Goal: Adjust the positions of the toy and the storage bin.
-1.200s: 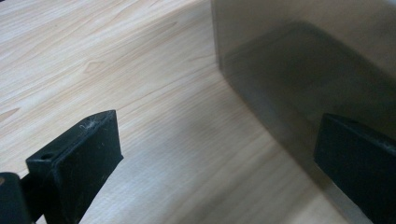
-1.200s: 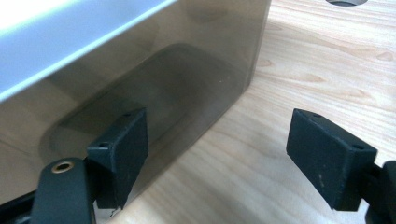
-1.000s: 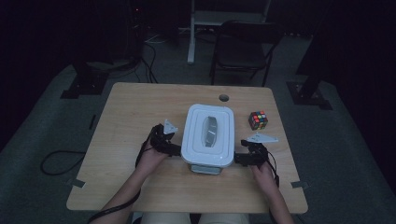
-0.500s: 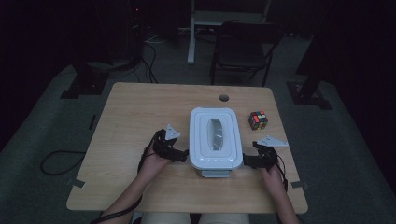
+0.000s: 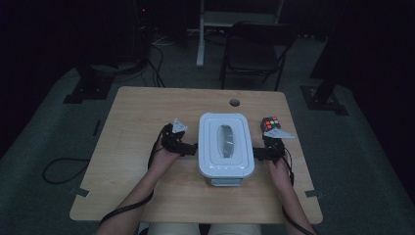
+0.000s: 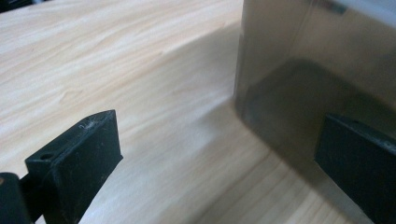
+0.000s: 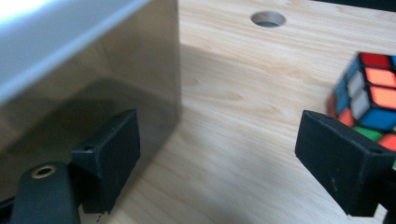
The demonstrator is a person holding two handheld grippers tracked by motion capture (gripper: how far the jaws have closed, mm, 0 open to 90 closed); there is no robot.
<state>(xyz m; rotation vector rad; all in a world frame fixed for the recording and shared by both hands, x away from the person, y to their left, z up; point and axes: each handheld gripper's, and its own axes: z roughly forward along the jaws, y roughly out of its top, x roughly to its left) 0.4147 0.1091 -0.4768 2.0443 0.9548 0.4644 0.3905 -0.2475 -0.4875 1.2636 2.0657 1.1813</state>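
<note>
A clear plastic box with a white lid (image 5: 226,149) stands upright in the middle of the wooden table (image 5: 142,117). My left gripper (image 5: 190,147) sits at the box's left side, and my right gripper (image 5: 258,153) at its right side. In the left gripper view the gripper (image 6: 219,161) is open over bare wood, one jaw close against the box wall (image 6: 317,65). The right gripper view shows that gripper (image 7: 224,158) open too, with the box wall (image 7: 93,74) by one jaw and a colourful puzzle cube (image 7: 369,93) beyond the other. Nothing lies between either pair of jaws.
The puzzle cube (image 5: 270,123) rests on the table just beyond my right gripper. A round cable hole (image 5: 234,102) is in the table's far part. A dark chair (image 5: 254,49) stands behind the table. Cables trail off the near edge.
The box has shifted slightly to the right and squared up with the table edge. Both grippers moved right along with it and stayed at its sides.
</note>
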